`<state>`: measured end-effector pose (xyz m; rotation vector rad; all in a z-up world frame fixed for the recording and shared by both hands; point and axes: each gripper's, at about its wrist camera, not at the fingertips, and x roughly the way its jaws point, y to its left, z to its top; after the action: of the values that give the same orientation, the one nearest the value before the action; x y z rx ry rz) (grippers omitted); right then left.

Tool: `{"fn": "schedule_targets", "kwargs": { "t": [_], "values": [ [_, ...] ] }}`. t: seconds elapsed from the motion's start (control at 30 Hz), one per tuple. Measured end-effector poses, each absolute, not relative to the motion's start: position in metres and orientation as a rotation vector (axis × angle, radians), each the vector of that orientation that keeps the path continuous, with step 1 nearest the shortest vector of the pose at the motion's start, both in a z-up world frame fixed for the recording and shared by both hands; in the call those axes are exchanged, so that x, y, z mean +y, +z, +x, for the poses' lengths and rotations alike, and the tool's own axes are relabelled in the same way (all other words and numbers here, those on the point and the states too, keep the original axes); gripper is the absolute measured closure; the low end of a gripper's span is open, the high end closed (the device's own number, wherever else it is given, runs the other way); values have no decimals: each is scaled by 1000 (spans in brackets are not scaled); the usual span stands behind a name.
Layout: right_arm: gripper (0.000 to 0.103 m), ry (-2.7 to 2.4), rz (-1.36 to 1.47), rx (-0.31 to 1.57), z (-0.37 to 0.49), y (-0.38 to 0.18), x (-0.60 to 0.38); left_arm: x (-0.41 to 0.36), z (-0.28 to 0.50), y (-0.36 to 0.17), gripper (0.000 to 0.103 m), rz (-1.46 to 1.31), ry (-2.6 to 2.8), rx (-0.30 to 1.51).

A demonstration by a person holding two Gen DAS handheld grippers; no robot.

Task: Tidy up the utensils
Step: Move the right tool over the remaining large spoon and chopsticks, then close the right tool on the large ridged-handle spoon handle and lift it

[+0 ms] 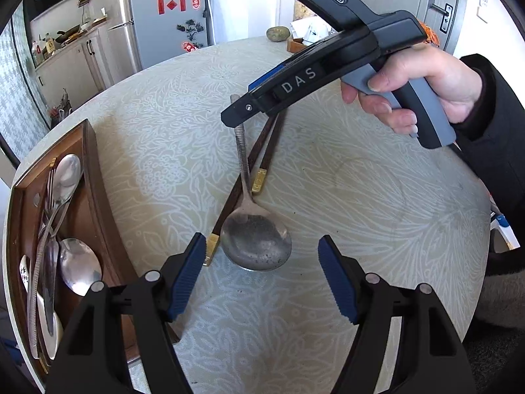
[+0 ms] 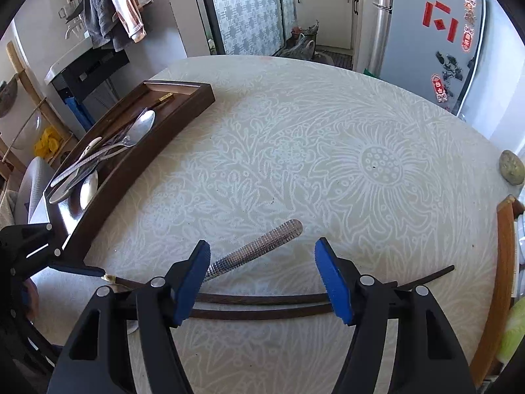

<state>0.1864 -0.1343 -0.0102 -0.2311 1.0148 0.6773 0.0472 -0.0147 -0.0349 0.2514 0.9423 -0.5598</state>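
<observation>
Left of the left claw [image 1: 259, 275], a dark wooden tray [image 1: 88, 170] holds spoons and other cutlery on the patterned tabletop [image 1: 377, 203]. That claw stands wide and holds nothing, a metal spoon [image 1: 254, 236] lying just ahead of its gap across two dark chopsticks [image 1: 262, 151]. The right claw [image 2: 262, 279] also stands wide, its pads straddling the chopsticks without pressing them.

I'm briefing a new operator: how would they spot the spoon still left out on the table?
On the floral tablecloth, right of the wooden tray, one metal spoon lies across two dark chopsticks. Unlike the tray's spoons, it lies alone, bowl between the left gripper's open fingers.
</observation>
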Motion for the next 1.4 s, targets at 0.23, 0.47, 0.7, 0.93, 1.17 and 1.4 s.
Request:
{"fn": "schedule_targets", "kwargs": {
  "t": [0.23,0.47,0.7,0.93,1.17,1.4],
  "values": [
    [36,668,-248,1006,183,-7,-127,-19,46,-23,31,258,-563,893],
    [36,654,-252,997,185,-7,-130,-11,55,-26,38,288,-483,905],
    [36,663,-250,1003,184,-11,-127,-10,55,-36,40,305,-487,924],
    [36,681,-219,1002,183,-11,-128,-18,49,-38,46,341,-504,903],
    [36,728,-128,1011,185,-10,-127,-22,44,-39,50,367,-519,900],
    [36,816,19,1023,190,-8,-124,-23,44,-40,50,381,-522,900]
  ]
}}
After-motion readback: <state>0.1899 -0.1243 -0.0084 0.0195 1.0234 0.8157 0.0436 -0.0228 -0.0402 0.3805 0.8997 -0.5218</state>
